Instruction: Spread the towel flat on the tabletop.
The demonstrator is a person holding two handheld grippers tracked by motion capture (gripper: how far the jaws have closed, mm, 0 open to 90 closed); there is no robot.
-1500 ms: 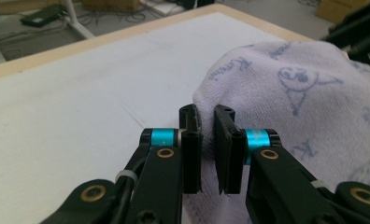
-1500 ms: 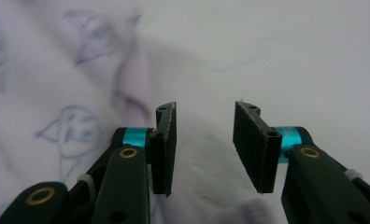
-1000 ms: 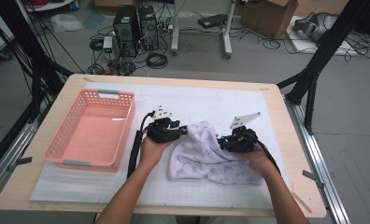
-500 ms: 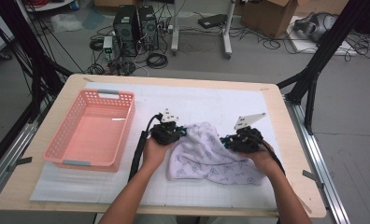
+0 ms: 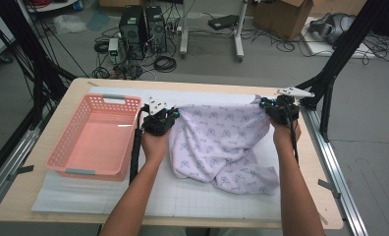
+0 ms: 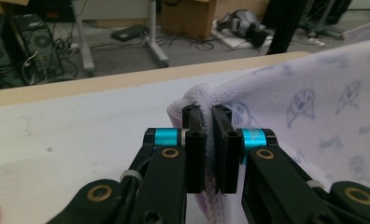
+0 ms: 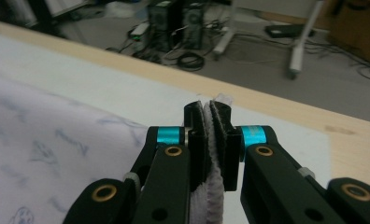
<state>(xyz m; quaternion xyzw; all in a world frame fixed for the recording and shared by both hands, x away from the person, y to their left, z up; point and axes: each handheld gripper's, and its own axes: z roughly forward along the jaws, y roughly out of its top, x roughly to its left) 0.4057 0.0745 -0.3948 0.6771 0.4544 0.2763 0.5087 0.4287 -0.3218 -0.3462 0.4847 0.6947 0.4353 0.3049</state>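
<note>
- The high view is looking forward and down from above the person's side, taking in the whole table (image 5: 300,206), the basket (image 5: 97,140) and the floor beyond.
- The left gripper view is riding low on the left gripper (image 6: 207,116), facing along its jaws across the table toward the far edge, very near the cloth (image 6: 332,98).
- The right gripper view is sitting just as close on the right gripper (image 7: 206,112), facing the far edge and the computers (image 7: 178,21).
- All three are sharing the cloth, the mat (image 5: 182,196) and the cluttered floor behind.
</note>
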